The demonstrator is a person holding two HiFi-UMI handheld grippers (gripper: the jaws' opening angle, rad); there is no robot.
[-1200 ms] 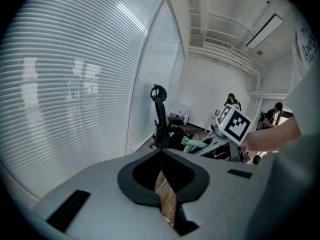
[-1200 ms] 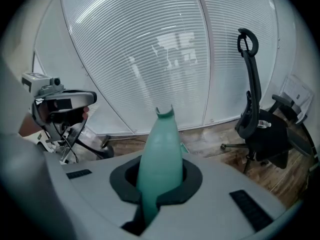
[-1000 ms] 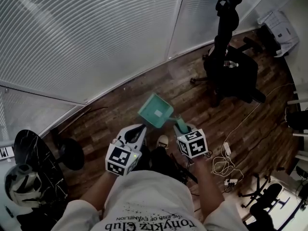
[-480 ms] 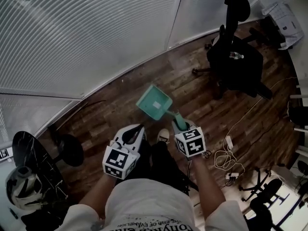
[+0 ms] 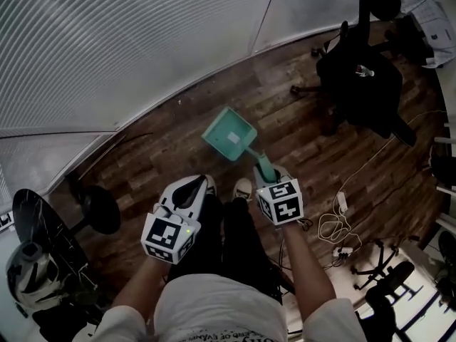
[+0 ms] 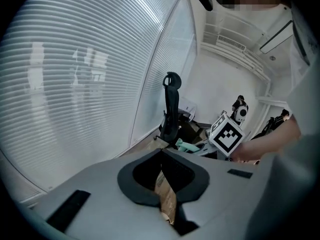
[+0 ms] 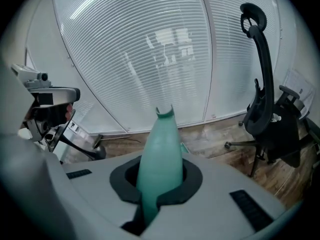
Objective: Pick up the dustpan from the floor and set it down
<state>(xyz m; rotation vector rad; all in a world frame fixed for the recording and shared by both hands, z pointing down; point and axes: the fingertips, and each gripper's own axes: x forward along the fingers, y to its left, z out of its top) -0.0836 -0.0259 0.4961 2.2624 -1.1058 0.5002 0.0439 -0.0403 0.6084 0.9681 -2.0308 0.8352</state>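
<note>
My right gripper is shut on the handle of the teal dustpan. The pan points away from me over the wooden floor, toward the blinds; whether it touches the floor I cannot tell. In the right gripper view the teal handle runs up between the jaws of that gripper. My left gripper hangs beside it on the left, shut with nothing in it. In the left gripper view only a thin slit of floor shows between the jaws of the left gripper, with the dustpan off to the right.
A black office chair stands at the back right. White cables and a power strip lie on the floor to the right. A black round-based stand is at the left. The person's shoe is below the grippers, and the blinds wall off the far side.
Both grippers have sunk toward the floor, the right one taking the dustpan with it. The grip on the handle is unchanged.
</note>
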